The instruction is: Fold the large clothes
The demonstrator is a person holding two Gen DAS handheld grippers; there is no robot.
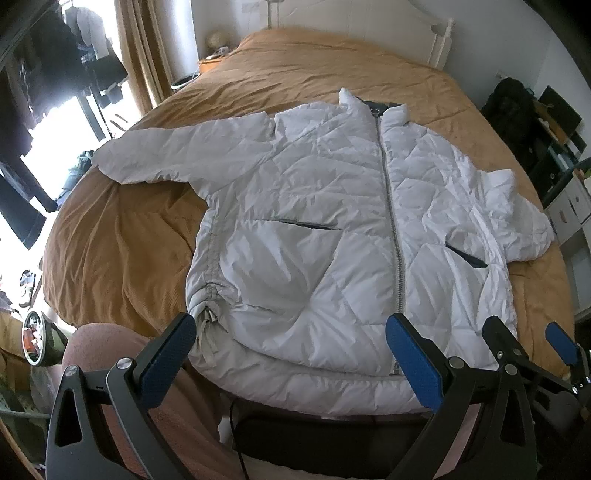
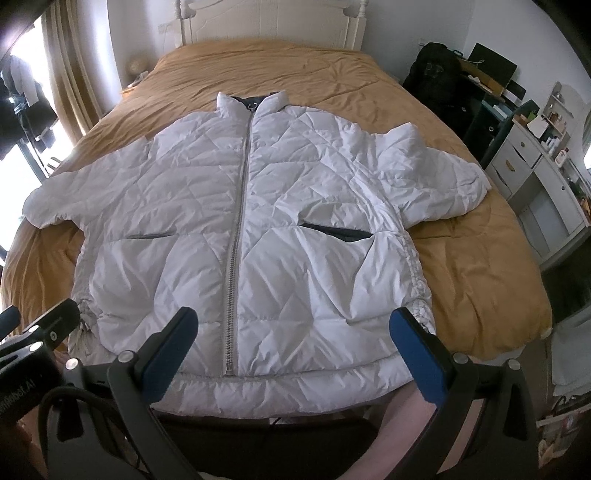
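White quilted puffer jacket (image 2: 236, 236): zipped, front up, sleeves spread, on our bed's mustard-brown quilt (image 2: 472, 273).
Left tongs (image 1: 291, 354): we hold them spread, empty, above the hem.
Right tongs (image 2: 295, 347): likewise spread, empty.

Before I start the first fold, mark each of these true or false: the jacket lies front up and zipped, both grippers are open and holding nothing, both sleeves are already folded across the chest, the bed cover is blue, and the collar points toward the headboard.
1. The jacket lies front up with its zipper closed. True.
2. The left gripper and right gripper are open and hold nothing. True.
3. Both sleeves are folded across the chest. False: the left sleeve and right sleeve spread out to the sides.
4. The bed cover is blue. False: it is mustard brown.
5. The collar points toward the headboard. True.
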